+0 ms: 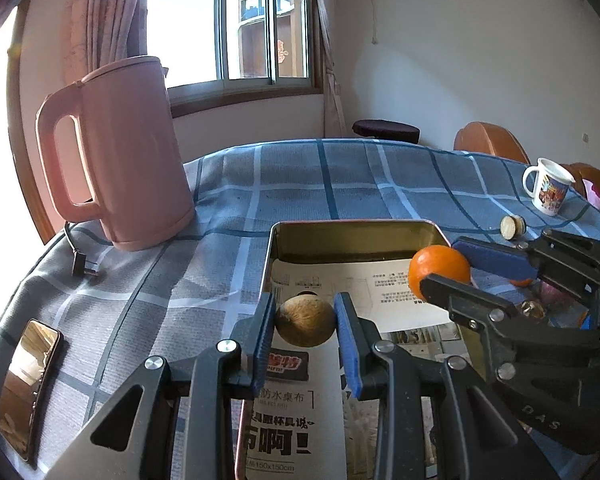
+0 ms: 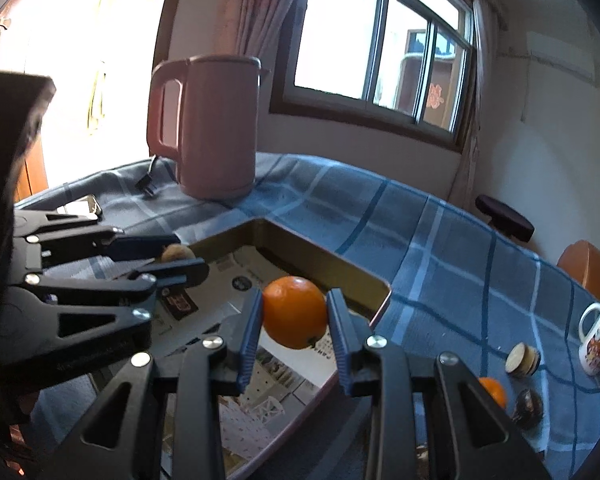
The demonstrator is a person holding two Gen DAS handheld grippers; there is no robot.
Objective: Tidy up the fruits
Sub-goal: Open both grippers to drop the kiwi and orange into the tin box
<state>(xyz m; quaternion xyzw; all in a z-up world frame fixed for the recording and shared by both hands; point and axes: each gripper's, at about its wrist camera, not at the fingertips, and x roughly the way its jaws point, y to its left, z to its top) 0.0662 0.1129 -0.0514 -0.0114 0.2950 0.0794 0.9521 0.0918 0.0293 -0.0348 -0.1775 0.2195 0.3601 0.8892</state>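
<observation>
Blue-checked cloth covers the desk (image 1: 340, 184), where a paper-lined gold metal tray (image 1: 356, 234) is seen at lower centre. A brown round fruit (image 1: 305, 321) is pinched by the left gripper (image 1: 305, 322), one orange (image 2: 295, 312) by the right gripper (image 2: 294, 314), both over the tray; lowering and release are judged next. One more small orange (image 2: 494, 392) and one dark fruit (image 2: 528, 402) are counted at lower right.

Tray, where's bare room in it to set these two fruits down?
The tray holds only paper lining: free along its far wall, beyond the brown fruit and the orange. Crowded outside its right rim, near the small orange, dark fruit and mug.
</observation>
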